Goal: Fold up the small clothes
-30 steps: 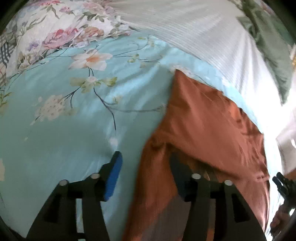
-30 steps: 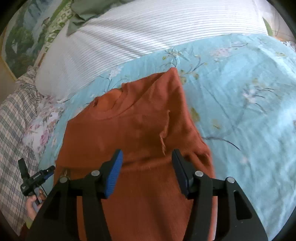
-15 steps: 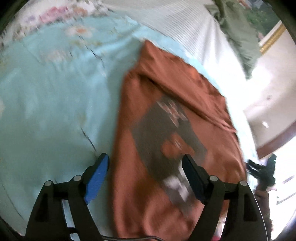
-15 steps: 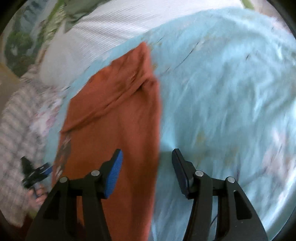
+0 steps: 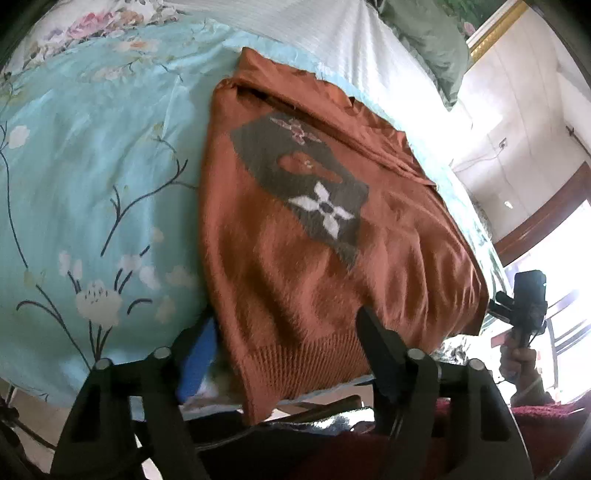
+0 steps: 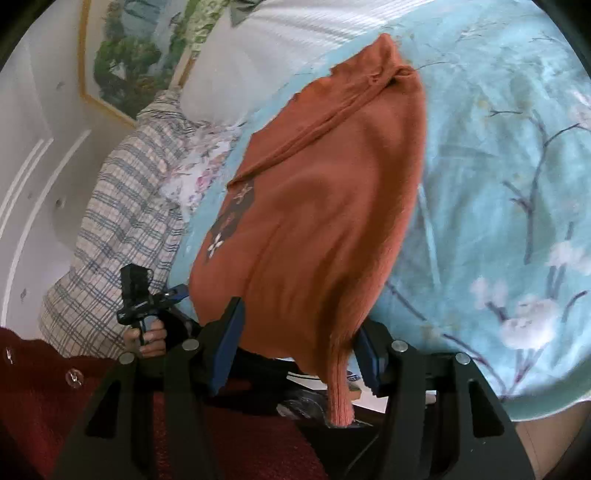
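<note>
A small rust-orange knitted sweater [image 5: 295, 266] lies flat on a pale turquoise bed sheet printed with white blossoms and dark branches [image 5: 92, 177]. In the left wrist view it runs from the ribbed hem at about six o'clock up to the collar near twelve. Its front carries a dark grey-brown patch with a white four-petal flower [image 5: 321, 212], an orange shape above that, and a small pinkish winged figure at the top of the patch. One sleeve is folded over as a long diagonal band across the upper body, from twelve toward three o'clock. The knit is fuzzy — the hem shows a coarser rib, and a corner of it hangs past the edge of the bed.

The left gripper [image 5: 284, 343] sits at the hem, jaws apart and having just been closing in a little; the hem lies between the blue-padded finger [image 5: 197, 354] and the black one, but I cannot tell that the pads press on it. The right gripper [image 6: 299, 343] straddles the hem's other corner, where a narrow ribbed cuff hangs down at six o'clock; its jaws stand apart, with cloth between them and no clear squeeze.

In the right wrist view a checked pillow [image 6: 122, 229] lies at nine o'clock, a striped white cover [image 6: 295, 33] at twelve — and a framed landscape picture [image 6: 136, 51] at eleven.
</note>
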The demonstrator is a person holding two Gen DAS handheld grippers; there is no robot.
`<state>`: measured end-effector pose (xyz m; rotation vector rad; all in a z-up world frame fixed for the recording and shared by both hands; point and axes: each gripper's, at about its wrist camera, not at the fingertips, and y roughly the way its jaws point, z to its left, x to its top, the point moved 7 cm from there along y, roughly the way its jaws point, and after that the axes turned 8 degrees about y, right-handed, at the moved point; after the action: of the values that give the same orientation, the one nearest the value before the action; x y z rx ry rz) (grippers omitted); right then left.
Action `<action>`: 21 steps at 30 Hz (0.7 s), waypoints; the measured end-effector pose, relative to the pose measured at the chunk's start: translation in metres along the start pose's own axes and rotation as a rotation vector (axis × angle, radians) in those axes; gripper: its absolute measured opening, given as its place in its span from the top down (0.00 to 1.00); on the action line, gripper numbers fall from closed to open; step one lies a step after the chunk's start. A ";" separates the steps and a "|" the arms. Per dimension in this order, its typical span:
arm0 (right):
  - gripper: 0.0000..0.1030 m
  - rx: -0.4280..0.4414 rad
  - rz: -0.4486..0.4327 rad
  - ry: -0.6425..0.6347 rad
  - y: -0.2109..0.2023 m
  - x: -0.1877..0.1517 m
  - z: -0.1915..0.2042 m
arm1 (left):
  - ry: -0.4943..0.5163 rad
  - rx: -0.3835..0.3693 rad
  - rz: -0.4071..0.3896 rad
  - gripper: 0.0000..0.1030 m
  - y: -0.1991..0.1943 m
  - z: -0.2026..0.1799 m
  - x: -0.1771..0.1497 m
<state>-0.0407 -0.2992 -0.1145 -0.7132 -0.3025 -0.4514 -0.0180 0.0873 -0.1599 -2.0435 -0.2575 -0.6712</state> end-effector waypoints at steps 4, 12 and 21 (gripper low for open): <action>0.48 0.001 -0.008 -0.006 -0.001 -0.006 -0.002 | 0.006 -0.009 0.014 0.45 0.000 0.004 -0.004; 0.57 -0.029 0.025 -0.002 -0.001 -0.011 -0.008 | 0.042 -0.023 0.108 0.83 0.012 0.005 -0.024; 0.91 0.071 -0.086 0.072 -0.020 0.002 -0.004 | 0.032 -0.052 0.010 0.95 0.000 -0.002 -0.010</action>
<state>-0.0482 -0.3163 -0.1050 -0.6152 -0.2804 -0.5440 -0.0272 0.0868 -0.1649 -2.0803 -0.2132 -0.7108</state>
